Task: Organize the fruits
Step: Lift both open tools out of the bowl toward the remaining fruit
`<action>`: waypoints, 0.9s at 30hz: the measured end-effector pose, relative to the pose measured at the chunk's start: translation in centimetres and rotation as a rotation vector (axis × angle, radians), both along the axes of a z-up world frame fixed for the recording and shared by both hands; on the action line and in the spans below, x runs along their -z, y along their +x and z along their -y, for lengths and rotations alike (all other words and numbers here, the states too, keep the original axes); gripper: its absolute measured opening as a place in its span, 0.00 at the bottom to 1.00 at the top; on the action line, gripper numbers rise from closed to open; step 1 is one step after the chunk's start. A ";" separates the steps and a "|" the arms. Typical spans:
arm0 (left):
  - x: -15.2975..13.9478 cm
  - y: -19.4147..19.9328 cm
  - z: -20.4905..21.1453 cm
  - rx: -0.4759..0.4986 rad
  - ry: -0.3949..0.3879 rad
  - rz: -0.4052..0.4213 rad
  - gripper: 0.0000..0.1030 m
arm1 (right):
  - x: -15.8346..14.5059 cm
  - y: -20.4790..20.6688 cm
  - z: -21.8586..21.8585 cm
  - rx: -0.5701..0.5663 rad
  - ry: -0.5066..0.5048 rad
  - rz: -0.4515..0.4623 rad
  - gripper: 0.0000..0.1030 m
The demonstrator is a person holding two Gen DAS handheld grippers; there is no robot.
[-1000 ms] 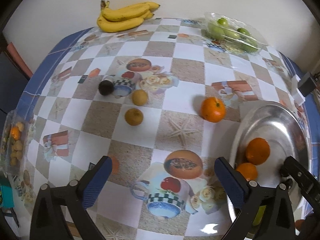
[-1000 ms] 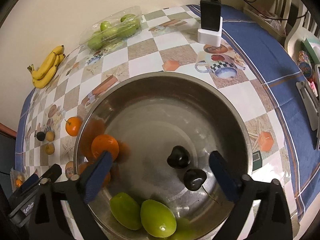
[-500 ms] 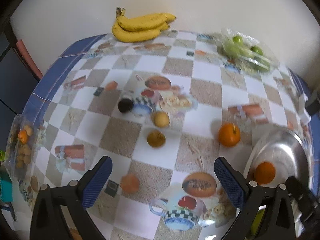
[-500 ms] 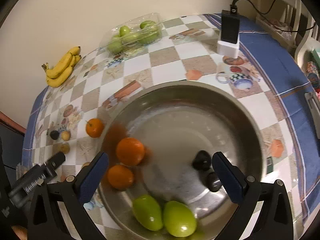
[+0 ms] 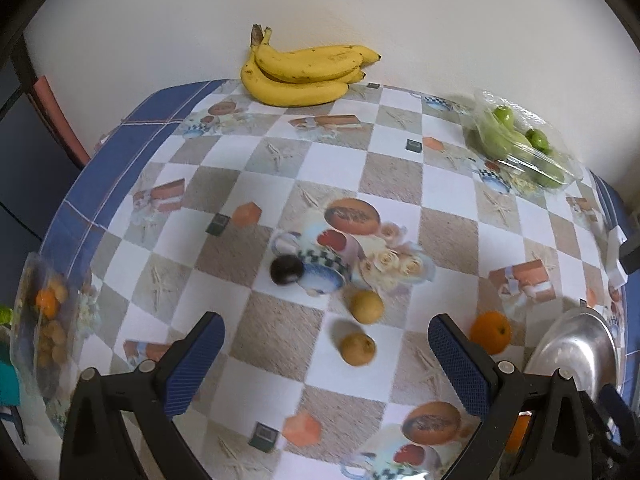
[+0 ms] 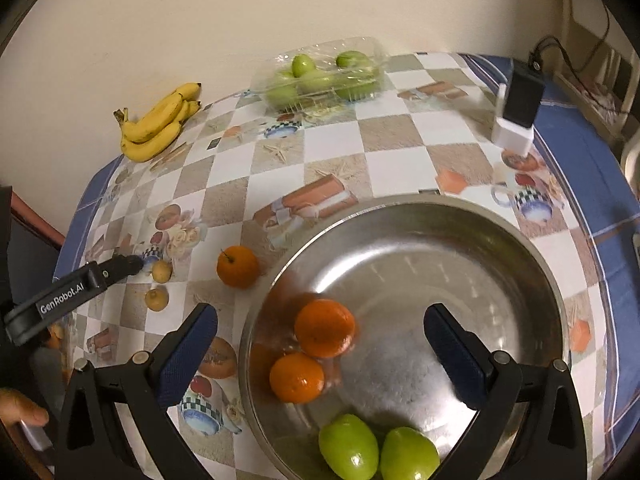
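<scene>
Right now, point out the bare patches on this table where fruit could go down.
Free: the checkered cloth between the bananas, the green-fruit pack and the bowl. Also the bowl's right half. Crowded: around the loose orange, two yellow fruits and dark fruit.

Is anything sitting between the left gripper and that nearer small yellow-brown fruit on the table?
Nothing visible. The left gripper is open, and the nearer yellow-brown fruit lies on bare tablecloth ahead of its fingers. The second one and the dark fruit sit beyond it.
</scene>
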State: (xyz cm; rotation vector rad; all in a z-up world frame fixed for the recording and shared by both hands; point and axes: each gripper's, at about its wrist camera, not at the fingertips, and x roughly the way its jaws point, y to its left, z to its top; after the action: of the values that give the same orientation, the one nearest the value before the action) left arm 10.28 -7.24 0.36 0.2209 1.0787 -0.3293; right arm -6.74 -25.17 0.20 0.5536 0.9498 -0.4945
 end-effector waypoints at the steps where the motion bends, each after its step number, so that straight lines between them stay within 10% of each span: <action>1: 0.0 0.4 -0.2 0.003 -0.002 -0.005 1.00 | 0.0 0.2 0.0 0.000 -0.001 0.000 1.00; 27: 1.2 6.3 -6.5 -0.058 -0.079 -0.097 1.00 | -0.4 8.0 -3.6 -0.143 -0.030 0.012 0.99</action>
State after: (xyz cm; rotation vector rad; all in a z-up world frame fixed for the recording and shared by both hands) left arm 16.54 -0.71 -0.87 0.1036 1.1628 -0.3329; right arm 1.29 -21.60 0.59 0.4570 0.9611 -0.3759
